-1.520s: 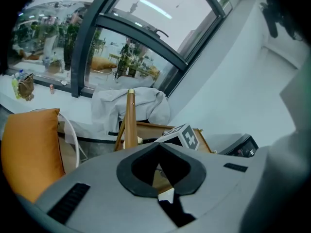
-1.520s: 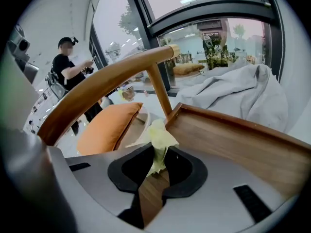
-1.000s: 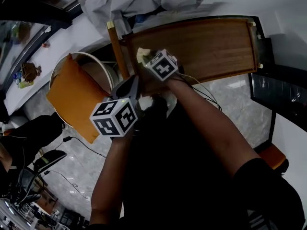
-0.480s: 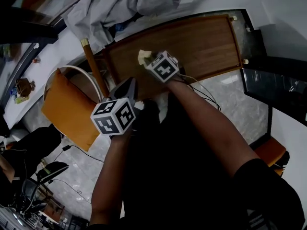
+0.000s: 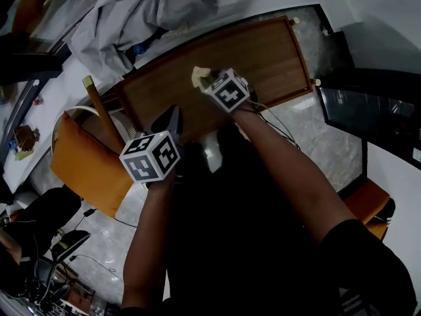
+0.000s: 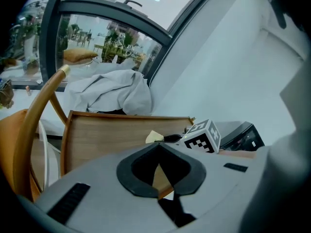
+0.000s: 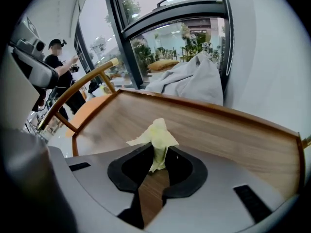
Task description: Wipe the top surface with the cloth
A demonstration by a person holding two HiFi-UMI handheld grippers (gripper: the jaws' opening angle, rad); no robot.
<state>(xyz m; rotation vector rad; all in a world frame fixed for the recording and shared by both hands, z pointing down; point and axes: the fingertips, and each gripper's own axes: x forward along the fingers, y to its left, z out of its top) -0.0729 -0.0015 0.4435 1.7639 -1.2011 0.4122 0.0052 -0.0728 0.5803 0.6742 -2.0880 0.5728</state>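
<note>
Right gripper (image 7: pixel 156 155) pinches the yellow cloth (image 7: pixel 156 131) over the wooden top (image 7: pixel 223 130) (left gripper (image 6: pixel 158 150) closed, empty).

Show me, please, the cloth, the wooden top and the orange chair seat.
cloth (image 7: pixel 155 137), right gripper view, its bunched middle.
wooden top (image 5: pixel 263 51), head view, bare wood.
orange chair seat (image 5: pixel 85 166), head view, its centre.

A glass-fronted, office-like room: tall dark-framed windows (image 7: pixel 194 38) rise behind the wooden table (image 5: pixel 263 58), an orange-cushioned chair (image 5: pixel 85 157) stands at its end, and a polished marble floor (image 5: pixel 316 127) lies beneath it.
</note>
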